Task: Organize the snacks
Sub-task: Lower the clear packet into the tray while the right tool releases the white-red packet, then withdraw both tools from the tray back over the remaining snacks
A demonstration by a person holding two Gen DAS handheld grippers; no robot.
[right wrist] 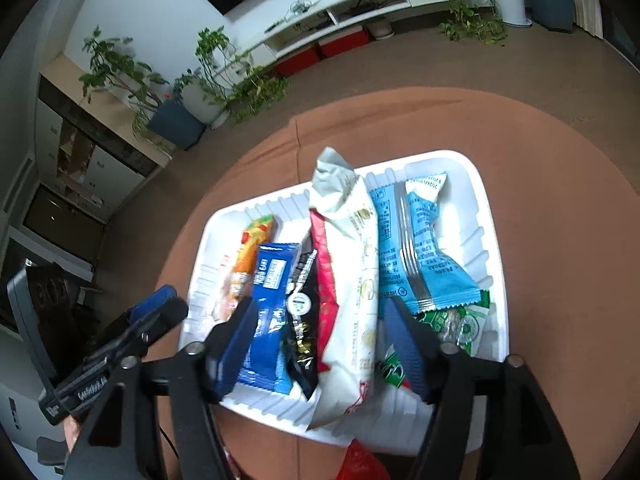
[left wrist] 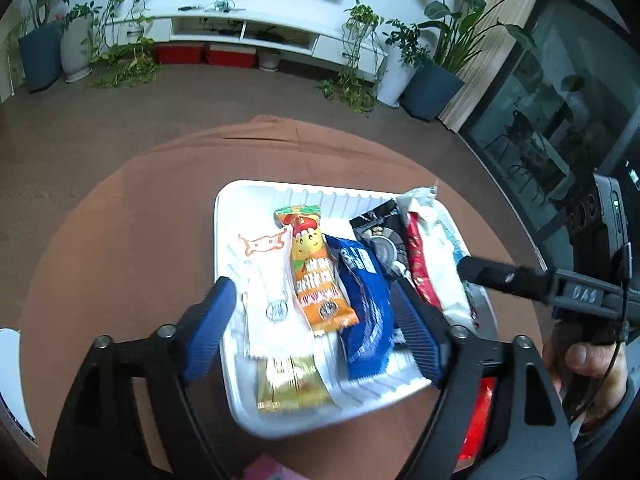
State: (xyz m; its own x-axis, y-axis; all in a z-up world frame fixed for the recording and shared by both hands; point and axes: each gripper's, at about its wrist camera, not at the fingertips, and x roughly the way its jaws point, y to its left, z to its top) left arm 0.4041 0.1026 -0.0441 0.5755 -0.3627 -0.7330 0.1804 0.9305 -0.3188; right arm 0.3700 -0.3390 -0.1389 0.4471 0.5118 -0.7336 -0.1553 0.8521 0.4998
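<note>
A white ribbed tray [left wrist: 224,216] [right wrist: 490,208] sits on the round brown table and holds several snack packets side by side. In the left wrist view I see a white packet [left wrist: 272,304], an orange packet [left wrist: 316,268], a dark blue packet [left wrist: 364,300], a black packet [left wrist: 380,232], a red packet [left wrist: 418,264] and a gold packet [left wrist: 288,388]. The right wrist view adds a long cream packet [right wrist: 356,280], a light blue packet [right wrist: 420,252] and a green packet [right wrist: 460,324]. My left gripper [left wrist: 316,320] hovers open and empty above the tray. My right gripper [right wrist: 320,340] hovers open and empty over it too.
The brown table [left wrist: 120,240] stands on a brown carpet. A red packet [left wrist: 478,420] lies off the tray at its near right edge, and something pink [left wrist: 268,470] shows at the bottom. Potted plants [left wrist: 432,80] and a white TV cabinet [left wrist: 240,28] line the far wall.
</note>
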